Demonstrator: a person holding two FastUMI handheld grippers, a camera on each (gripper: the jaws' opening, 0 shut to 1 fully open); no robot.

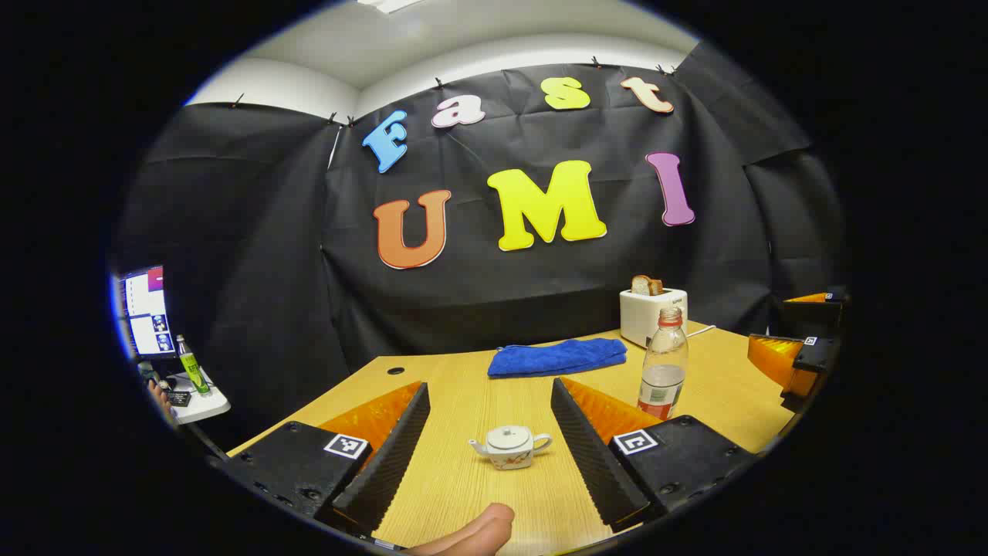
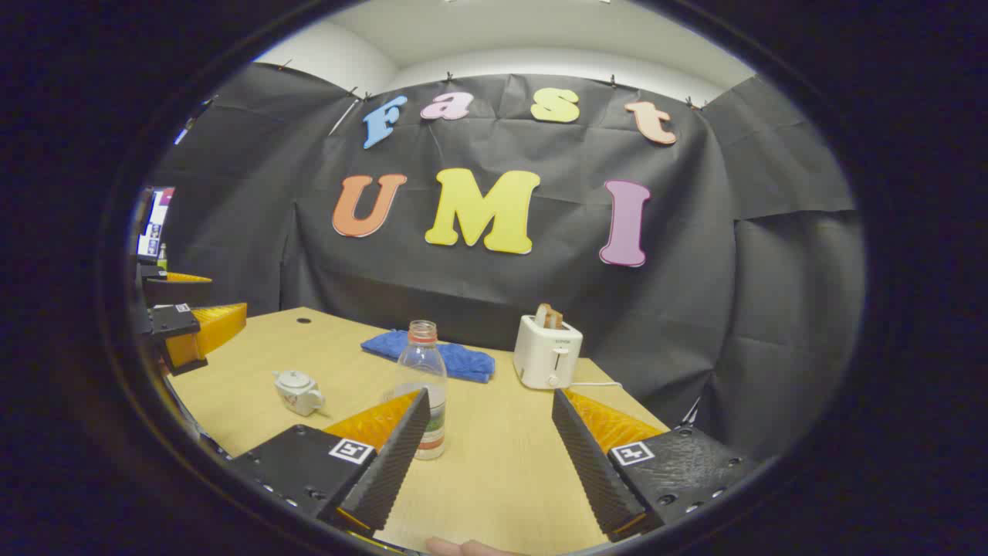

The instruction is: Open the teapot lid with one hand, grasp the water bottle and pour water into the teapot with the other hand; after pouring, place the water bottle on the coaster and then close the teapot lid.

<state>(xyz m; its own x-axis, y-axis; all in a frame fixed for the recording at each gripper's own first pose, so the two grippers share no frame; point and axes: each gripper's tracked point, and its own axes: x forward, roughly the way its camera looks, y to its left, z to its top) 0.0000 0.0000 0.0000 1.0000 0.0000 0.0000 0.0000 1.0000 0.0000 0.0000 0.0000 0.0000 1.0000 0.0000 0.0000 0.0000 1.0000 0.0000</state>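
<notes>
Both grippers are hovering wide open and empty above the table [image 1: 463,371]. The left gripper [image 1: 490,440] is framing the teapot [image 1: 510,447] at lower centre of the left gripper view, lid on, probably lining up to lift it. The right gripper [image 2: 490,452] is facing the water bottle [image 2: 423,382], standing uncapped just beside its left finger. A blue cloth [image 2: 432,357] and toaster [image 2: 547,354] are lying behind.

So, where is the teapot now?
The teapot stands on the table, centred between the left tongs in the left gripper view, left of the bottle.
</notes>
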